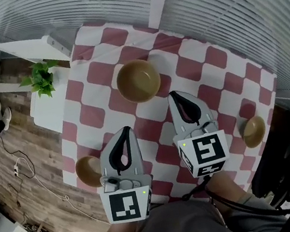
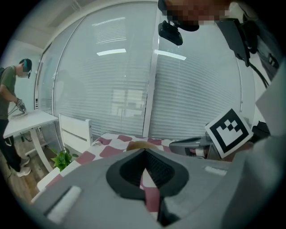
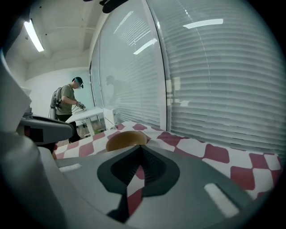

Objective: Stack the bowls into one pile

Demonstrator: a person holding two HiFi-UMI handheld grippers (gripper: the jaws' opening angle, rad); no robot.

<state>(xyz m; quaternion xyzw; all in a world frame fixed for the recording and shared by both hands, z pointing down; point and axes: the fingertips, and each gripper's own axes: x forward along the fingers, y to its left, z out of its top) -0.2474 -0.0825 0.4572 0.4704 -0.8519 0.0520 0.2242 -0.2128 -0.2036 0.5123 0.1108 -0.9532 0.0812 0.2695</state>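
Both tongs are pointing across the worktop [image 1: 200,64], side by side. The left tongs [image 1: 126,129] and the right tongs [image 1: 173,94] are each clenched tip to tip, gripping nothing. Three round, tan bowls are sitting well apart on the red-and-white checked cloth [image 1: 93,116]. The large bowl [image 1: 138,79] is lying just beyond the tips. The left small bowl [image 1: 87,172] and the right small bowl [image 1: 254,131] are flanking the tongs near the edges. All three are standing upright and holding nothing.

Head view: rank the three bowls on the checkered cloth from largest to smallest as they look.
1. The middle bowl is clearly the largest.
2. The left bowl and the right bowl look about alike, both much smaller. I would not rank one above the other.
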